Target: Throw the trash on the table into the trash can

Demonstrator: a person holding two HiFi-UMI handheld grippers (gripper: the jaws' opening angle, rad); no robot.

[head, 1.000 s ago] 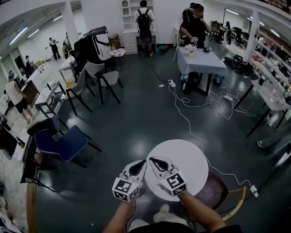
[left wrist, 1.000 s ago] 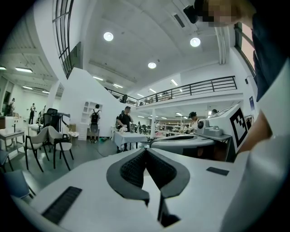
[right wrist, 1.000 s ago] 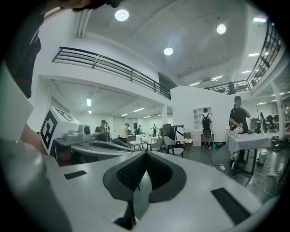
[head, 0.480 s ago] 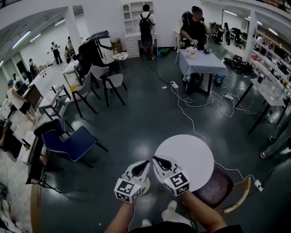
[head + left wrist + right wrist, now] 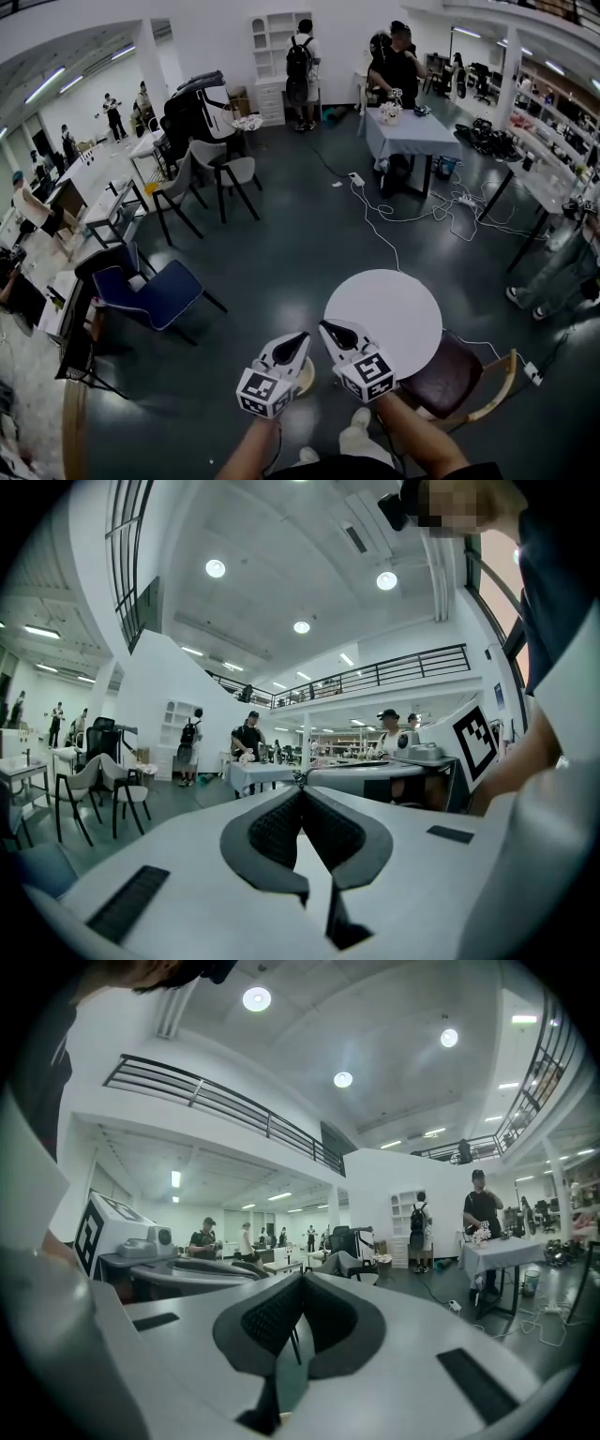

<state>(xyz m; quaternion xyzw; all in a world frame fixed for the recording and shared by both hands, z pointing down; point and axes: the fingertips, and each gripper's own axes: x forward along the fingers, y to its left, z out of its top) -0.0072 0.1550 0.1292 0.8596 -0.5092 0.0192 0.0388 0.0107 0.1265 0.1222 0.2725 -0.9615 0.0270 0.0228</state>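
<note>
In the head view my left gripper (image 5: 302, 339) and right gripper (image 5: 326, 328) are held side by side at the bottom, by the near left edge of a round white table (image 5: 389, 305). Both point level. The left gripper (image 5: 302, 792) has its dark pads pressed together with nothing between them. The right gripper (image 5: 301, 1281) is shut the same way and holds nothing. A cloth-covered table (image 5: 417, 134) far ahead carries small white items (image 5: 389, 112). A person (image 5: 397, 64) stands behind it. I cannot pick out a trash can.
A brown-seated wooden chair (image 5: 452, 380) stands right of the round table. A blue chair (image 5: 150, 292) and grey chairs (image 5: 217, 171) are at the left. White cables (image 5: 389, 239) trail over the dark floor. Desks (image 5: 553, 192) line the right side, and a person (image 5: 302, 64) faces shelves at the back.
Both grippers have travelled together, still shut. In the head view they have come off the round table's top to its left edge, and the table has slid up and right.
</note>
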